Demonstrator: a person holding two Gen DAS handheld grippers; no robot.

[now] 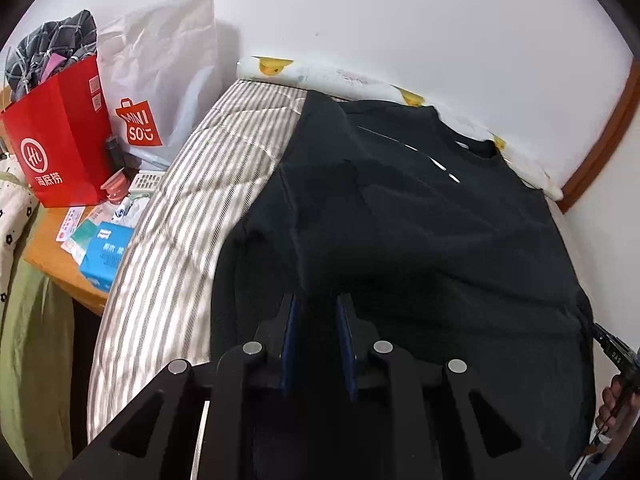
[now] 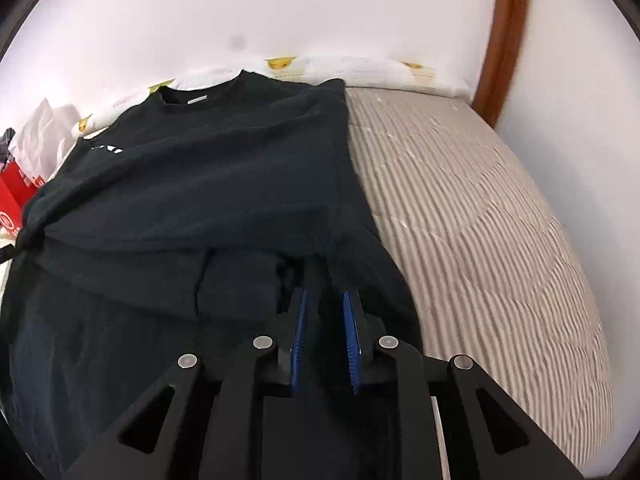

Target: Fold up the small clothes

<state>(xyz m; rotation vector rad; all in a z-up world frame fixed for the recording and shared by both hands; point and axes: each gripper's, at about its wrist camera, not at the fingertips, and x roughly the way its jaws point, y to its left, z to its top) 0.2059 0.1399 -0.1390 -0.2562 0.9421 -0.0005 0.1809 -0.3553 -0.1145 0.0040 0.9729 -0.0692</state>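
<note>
A black T-shirt point(image 1: 420, 216) lies on a striped bed, collar toward the far wall, its sides folded inward. It also shows in the right wrist view point(image 2: 208, 184). My left gripper point(image 1: 318, 300) is shut on the shirt's near hem, with black cloth between the blue pads. My right gripper point(image 2: 326, 292) is shut on the hem at the shirt's right side, with cloth bunched between its pads. The right gripper's body and the hand that holds it show at the right edge of the left wrist view point(image 1: 618, 364).
The striped bedcover point(image 2: 480, 216) extends right of the shirt and left of it point(image 1: 192, 208). A duck-print pillow point(image 1: 360, 80) lies along the wall. A bedside table point(image 1: 48, 248) holds a red bag point(image 1: 56, 144), a white Miniso bag point(image 1: 160, 80) and tissue packs point(image 1: 106, 252).
</note>
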